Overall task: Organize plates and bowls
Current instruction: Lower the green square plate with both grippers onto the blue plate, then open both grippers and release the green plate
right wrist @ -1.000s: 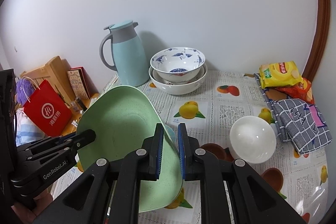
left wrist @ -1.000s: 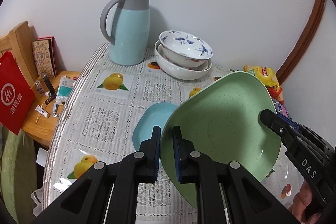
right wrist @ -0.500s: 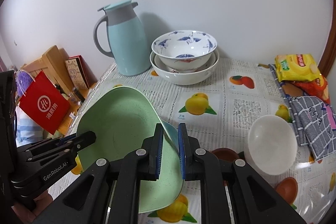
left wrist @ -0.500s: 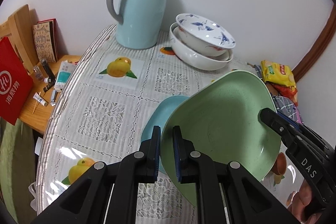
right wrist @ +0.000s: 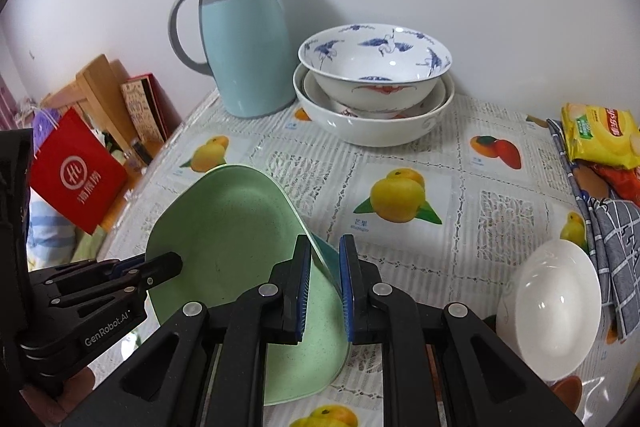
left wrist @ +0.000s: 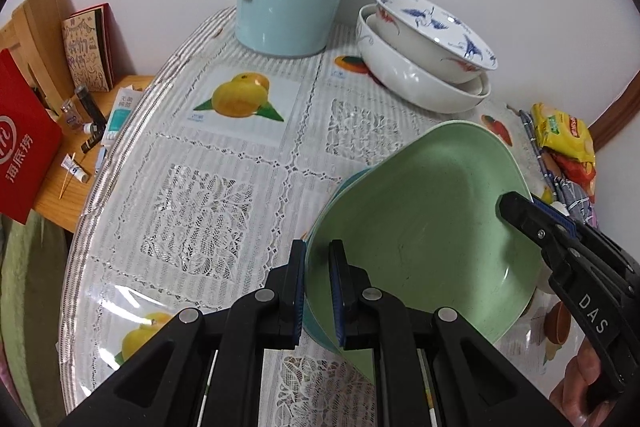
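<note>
A pale green plate (left wrist: 420, 219) is held by both grippers, just over a blue plate (left wrist: 340, 187) lying on the table. My left gripper (left wrist: 318, 287) is shut on the green plate's near rim. My right gripper (right wrist: 324, 287) is shut on its opposite rim, and the green plate (right wrist: 224, 227) shows there with the blue plate's edge (right wrist: 330, 253) under it. A stack of white bowls, the top one with blue cranes (right wrist: 374, 63), stands at the back. A small white bowl (right wrist: 550, 299) lies at the right.
A light blue jug (right wrist: 244, 47) stands at the back left by the wall. Snack packets (right wrist: 600, 135) and a checked cloth (right wrist: 616, 235) lie along the right edge. A side table with a red bag (left wrist: 24, 151) and small items stands to the left.
Both grippers have lowered the green plate toward the blue plate and the table, moving forward toward the jug and bowls. The blue plate is now almost wholly covered.
</note>
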Available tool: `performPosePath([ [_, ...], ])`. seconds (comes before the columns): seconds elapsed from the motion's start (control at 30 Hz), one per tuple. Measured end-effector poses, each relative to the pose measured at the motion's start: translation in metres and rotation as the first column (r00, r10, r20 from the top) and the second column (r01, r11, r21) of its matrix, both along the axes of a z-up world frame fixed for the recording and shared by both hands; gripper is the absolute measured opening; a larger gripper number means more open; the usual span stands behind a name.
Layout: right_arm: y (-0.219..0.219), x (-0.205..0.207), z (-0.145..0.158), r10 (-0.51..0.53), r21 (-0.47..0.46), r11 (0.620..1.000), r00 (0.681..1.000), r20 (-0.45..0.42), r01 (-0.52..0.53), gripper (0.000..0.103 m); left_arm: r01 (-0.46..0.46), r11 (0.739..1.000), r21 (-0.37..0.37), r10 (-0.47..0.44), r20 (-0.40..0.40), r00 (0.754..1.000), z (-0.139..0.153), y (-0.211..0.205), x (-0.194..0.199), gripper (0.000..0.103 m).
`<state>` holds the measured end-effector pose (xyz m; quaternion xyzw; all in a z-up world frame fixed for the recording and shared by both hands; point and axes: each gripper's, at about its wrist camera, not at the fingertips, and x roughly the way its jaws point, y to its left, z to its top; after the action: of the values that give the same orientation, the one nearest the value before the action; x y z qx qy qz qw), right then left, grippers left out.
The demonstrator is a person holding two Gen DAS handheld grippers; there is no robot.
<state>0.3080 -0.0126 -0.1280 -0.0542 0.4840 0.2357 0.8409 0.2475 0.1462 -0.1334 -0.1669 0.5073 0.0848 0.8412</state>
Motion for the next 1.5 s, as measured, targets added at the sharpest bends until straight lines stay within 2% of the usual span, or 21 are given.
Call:
performPosePath([
  [0.47, 0.009, 0.023, -0.031, 0.052, -0.039, 0.998, 0.997, -0.048, -0.054, 0.015, 0.046, 0.998, 0.034, -0.045, -0.031, 0.999, -0.012, 0.000, 0.009, 0.011],
  [0.83, 0.022, 0.028, -0.039, 0.080, -0.055, 0.995, 0.996, -0.031, -0.082, 0.020, 0.094, 0.994, 0.056, -0.091, -0.046, 0.995, -0.011, -0.002, 0.006, 0.011],
  [0.97, 0.018, 0.025, -0.028, 0.077, -0.015, 0.997, 0.997, -0.007, -0.077, 0.022, 0.084, 0.995, 0.046, -0.081, -0.058, 0.995, -0.008, 0.000, 0.001, 0.011],
  [1.03, 0.013, 0.020, -0.019, 0.070, -0.005, 0.998, 0.997, 0.015, -0.070, 0.025, 0.090, 0.994, 0.066, -0.086, -0.067, 0.994, -0.004, -0.002, -0.003, 0.011],
  [1.1, 0.006, 0.016, -0.011, 0.054, -0.002, 0.999, 0.998, 0.039, -0.054, 0.035, 0.090, 0.992, 0.085, -0.084, -0.067, 0.994, 0.001, -0.002, -0.007, 0.012],
  [1.17, -0.004, 0.011, -0.001, 0.034, 0.015, 0.999, 0.998, 0.054, -0.035, 0.036, 0.090, 0.991, 0.096, -0.085, -0.056, 0.995, 0.009, -0.003, -0.013, 0.019],
  [1.2, -0.012, 0.008, 0.006, 0.017, 0.027, 0.999, 0.998, 0.059, -0.019, 0.037, 0.090, 0.990, 0.105, -0.085, -0.048, 0.995, 0.014, -0.004, -0.015, 0.030],
  [1.23, -0.018, 0.006, 0.010, 0.005, 0.034, 0.999, 0.998, 0.063, -0.007, 0.039, 0.085, 0.989, 0.119, -0.082, -0.034, 0.996, 0.019, -0.006, -0.019, 0.037],
  [1.3, -0.038, -0.003, 0.024, -0.040, 0.042, 0.998, 0.995, 0.092, 0.036, 0.046, 0.084, 0.987, 0.137, -0.084, -0.009, 0.996, 0.030, -0.011, -0.025, 0.037],
  [1.4, -0.071, -0.017, 0.042, -0.106, 0.034, 0.994, 0.986, 0.128, 0.103, 0.051, 0.095, 0.986, 0.139, -0.099, 0.018, 0.995, 0.044, -0.024, -0.031, 0.037],
  [1.5, -0.108, -0.031, 0.058, -0.168, 0.041, 0.986, 0.974, 0.154, 0.164, 0.056, 0.112, 0.983, 0.143, -0.119, 0.042, 0.992, 0.055, -0.041, -0.037, 0.042],
])
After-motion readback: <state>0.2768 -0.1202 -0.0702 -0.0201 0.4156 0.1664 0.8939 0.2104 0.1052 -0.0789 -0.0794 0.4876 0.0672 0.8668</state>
